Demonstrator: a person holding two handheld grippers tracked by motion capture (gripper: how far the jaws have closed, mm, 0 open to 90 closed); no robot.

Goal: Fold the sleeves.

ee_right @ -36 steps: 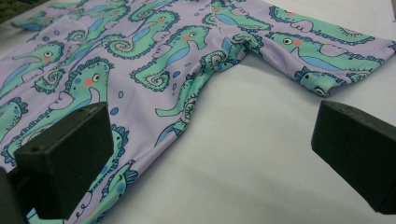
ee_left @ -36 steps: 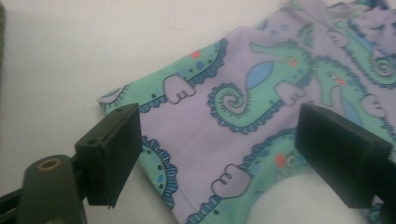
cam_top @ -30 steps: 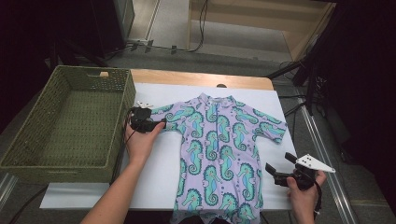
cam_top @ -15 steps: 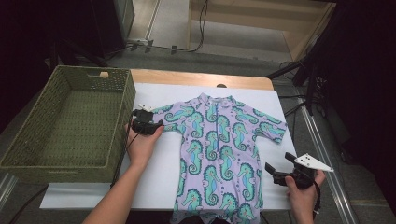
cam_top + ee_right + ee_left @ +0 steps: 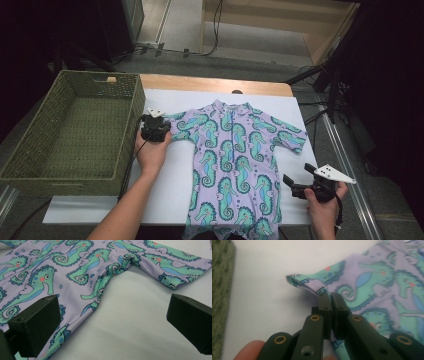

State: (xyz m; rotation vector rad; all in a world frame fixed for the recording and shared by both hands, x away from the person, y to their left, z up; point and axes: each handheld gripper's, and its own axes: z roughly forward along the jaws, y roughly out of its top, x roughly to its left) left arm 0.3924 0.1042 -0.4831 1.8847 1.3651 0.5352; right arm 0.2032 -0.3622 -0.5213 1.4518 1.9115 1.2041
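Seahorse-print romper (image 5: 231, 167) lay spread flat at the centre of the high view, collar toward the top of the frame and legs running off the bottom edge, on a white sheet (image 5: 172, 192) that covered the table. At centre left of that view the left gripper (image 5: 154, 129) had just been closing its jaws, and they were clamped on the cuff of the sleeve (image 5: 181, 122) that pointed toward the left of the frame. In the left gripper view the two black pads met at mid-frame with the lilac and teal cloth (image 5: 312, 283) pinched between them, a small fold of the cuff curling up and to the left of the tips, and the rest of the sleeve spreading into the upper right. The left hand (image 5: 150, 152) sat just below the tool.

At lower right of the high view the right gripper (image 5: 306, 182) hovered just beside the garment's side edge, held by the right hand (image 5: 322, 210). Its jaws stood wide apart and held nothing; the right gripper view showed bare sheet between them, the romper's body in the upper left and the other sleeve (image 5: 175, 272) at upper right.

A green wicker basket (image 5: 30, 145) stood at the left of the high view, its near wall just beside the left hand.
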